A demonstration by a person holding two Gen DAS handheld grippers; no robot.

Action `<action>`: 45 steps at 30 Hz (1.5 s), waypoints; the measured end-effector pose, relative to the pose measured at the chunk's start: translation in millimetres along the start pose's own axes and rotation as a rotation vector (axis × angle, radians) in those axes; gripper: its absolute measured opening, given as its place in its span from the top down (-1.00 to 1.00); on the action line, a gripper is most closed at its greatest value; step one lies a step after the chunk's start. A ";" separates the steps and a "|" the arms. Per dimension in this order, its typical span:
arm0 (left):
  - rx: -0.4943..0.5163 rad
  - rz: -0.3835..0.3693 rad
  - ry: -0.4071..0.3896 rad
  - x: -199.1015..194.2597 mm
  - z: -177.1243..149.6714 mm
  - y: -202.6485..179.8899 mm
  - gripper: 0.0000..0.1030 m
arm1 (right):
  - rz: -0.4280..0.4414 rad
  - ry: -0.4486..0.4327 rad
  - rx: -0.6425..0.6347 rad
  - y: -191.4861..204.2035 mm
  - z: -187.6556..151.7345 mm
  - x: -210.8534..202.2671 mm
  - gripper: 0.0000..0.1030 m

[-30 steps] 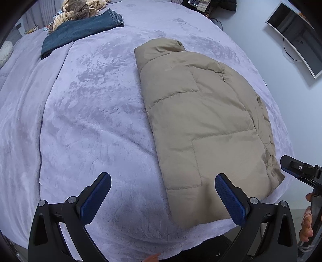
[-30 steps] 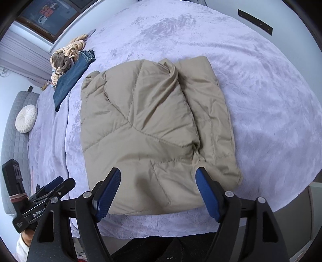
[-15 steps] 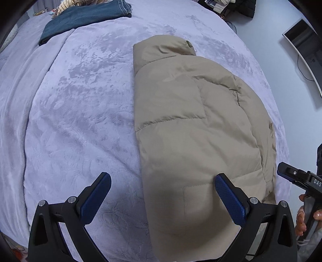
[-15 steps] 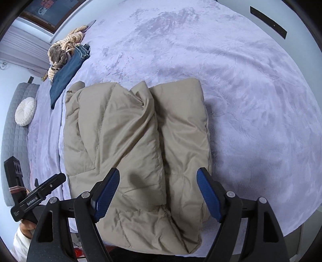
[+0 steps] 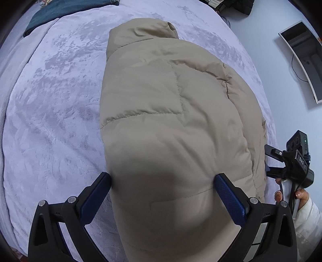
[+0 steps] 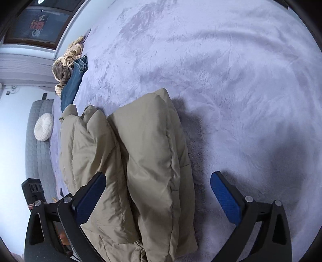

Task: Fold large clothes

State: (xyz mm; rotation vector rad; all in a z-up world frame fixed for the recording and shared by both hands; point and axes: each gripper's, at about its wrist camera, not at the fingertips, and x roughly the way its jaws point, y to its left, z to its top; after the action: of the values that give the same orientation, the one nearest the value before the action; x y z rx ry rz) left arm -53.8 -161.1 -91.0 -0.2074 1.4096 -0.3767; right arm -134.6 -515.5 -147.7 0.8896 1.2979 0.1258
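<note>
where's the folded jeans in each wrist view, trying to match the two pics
Left wrist view: the jeans lie at the top left edge, on the far side of the bed, beyond the jacket's collar.
Right wrist view: the jeans sit at upper left, beside a tan knitted bundle, just past the jacket's far end.
Shared landmark: the beige puffer jacket, central in both.

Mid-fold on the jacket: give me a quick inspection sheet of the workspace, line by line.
Surface: bed under a lilac plush blanket.
Job's things: tan puffer jacket, partly folded, near edge.
Clutter: folded jeans, rope-like bundle, round white cushion.
Grippers: left gripper open, straddling the jacket's near end; right gripper opening over the jacket's right edge.
Cables: one cord at the wall monitor.
Surroundings: grey quilted seat, framed picture.
</note>
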 end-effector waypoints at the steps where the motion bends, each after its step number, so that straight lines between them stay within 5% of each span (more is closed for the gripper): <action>1: 0.000 0.002 0.002 1.8 0.0 -1.5 -1.00 | 0.033 0.018 0.029 -5.8 2.3 7.2 -1.00; 8: -0.007 -0.065 0.011 -0.1 13.8 6.3 -1.00 | 0.292 0.098 0.031 10.3 9.9 18.9 -1.00; 13: -0.051 -0.238 0.024 4.5 35.9 41.8 -1.00 | 0.188 0.192 -0.177 48.3 10.8 24.3 -1.00; 18: -0.103 -0.419 0.113 46.3 44.7 67.1 -1.00 | 0.100 0.262 -0.206 52.1 18.0 59.0 -1.00; 26: -0.183 -0.562 0.134 88.1 46.7 70.4 -1.00 | 0.178 0.323 -0.206 62.5 28.7 100.6 -1.00; 29: -0.185 -0.499 0.116 89.6 47.3 54.2 -1.00 | 0.155 0.325 -0.188 58.8 29.3 110.9 -1.00; 35: -0.053 -0.233 0.016 63.1 50.8 0.4 -0.85 | 0.088 0.298 -0.137 66.8 26.2 108.3 -0.98; 38: -0.021 -0.172 -0.017 53.5 51.1 -17.7 -0.70 | 0.099 0.279 -0.109 67.8 24.1 101.2 -0.59; 40: -0.011 -0.150 -0.032 47.9 53.4 -26.8 -0.62 | 0.130 0.266 -0.094 69.4 23.5 95.3 -0.14; 42: 0.002 -0.138 -0.049 42.5 56.8 -34.3 -0.60 | 0.152 0.257 -0.090 74.5 22.7 90.4 0.09; 45: 0.017 -0.137 -0.082 26.5 58.8 -35.5 -0.60 | 0.178 0.244 -0.098 86.3 22.1 83.6 0.18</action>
State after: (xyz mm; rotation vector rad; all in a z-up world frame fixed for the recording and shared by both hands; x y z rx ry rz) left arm 2.4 -208.6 -93.3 -0.3030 1.3148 -0.4879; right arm -55.9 -422.7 -158.3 0.9258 1.4227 0.4455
